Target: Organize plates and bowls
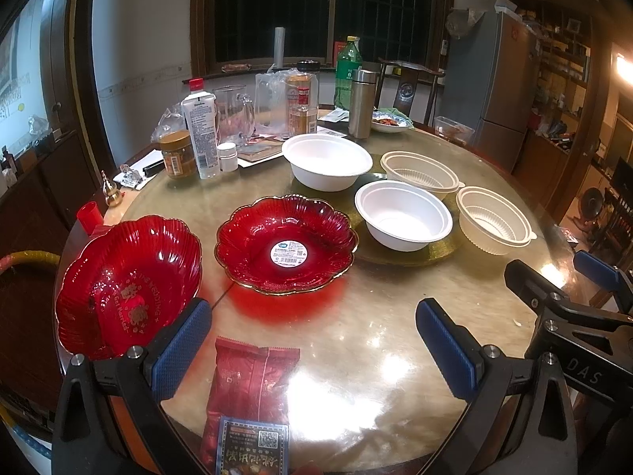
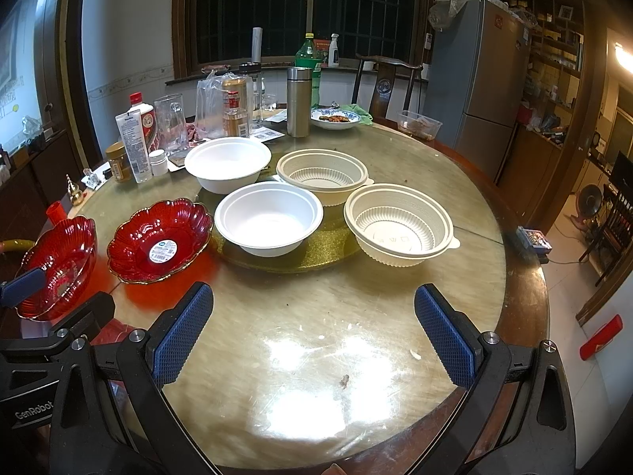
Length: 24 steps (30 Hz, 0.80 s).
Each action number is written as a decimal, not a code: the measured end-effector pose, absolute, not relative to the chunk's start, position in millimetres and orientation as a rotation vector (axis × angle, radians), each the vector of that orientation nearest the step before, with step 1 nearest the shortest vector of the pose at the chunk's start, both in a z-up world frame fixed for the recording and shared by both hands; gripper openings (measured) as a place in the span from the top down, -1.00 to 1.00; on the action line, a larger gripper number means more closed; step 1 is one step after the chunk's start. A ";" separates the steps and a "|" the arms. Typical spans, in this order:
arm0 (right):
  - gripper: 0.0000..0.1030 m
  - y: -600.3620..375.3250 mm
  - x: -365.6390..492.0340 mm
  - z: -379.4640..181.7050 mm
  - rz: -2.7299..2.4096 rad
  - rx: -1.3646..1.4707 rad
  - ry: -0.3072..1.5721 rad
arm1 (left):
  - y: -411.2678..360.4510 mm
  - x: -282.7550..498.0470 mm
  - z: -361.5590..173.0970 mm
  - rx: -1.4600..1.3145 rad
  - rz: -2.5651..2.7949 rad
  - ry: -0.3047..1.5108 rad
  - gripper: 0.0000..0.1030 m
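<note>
Two red scalloped glass plates sit at the table's left: one with a white sticker [image 1: 285,243] [image 2: 159,241], one with gold lettering [image 1: 126,285] [image 2: 59,267] at the edge. Two white bowls [image 1: 327,161] [image 1: 403,215] [image 2: 228,163] [image 2: 269,217] and two cream ribbed bowls [image 1: 419,174] [image 1: 494,219] [image 2: 322,176] [image 2: 398,223] stand around a gold turntable [image 1: 411,255]. My left gripper [image 1: 312,350] is open and empty, its left finger beside the lettered plate. My right gripper [image 2: 314,336] is open and empty above bare tabletop.
Bottles, jars, a glass mug and a steel flask [image 1: 362,103] crowd the far side, with a blue-patterned dish [image 2: 335,118]. A red snack packet [image 1: 249,388] lies under the left gripper. A chair and a fridge [image 2: 490,79] stand behind the round table [image 2: 526,301].
</note>
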State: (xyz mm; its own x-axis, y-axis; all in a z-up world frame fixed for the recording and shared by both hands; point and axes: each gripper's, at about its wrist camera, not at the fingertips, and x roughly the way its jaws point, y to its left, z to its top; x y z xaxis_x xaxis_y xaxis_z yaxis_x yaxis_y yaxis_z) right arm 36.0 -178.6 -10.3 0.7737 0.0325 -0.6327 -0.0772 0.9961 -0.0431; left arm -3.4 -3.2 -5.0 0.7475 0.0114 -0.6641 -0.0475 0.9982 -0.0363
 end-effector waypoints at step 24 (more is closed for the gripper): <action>-1.00 -178.2 35.3 -10.0 0.060 -0.067 0.682 | -4.6 -5.0 -4.1 -0.055 0.032 0.726 -1.00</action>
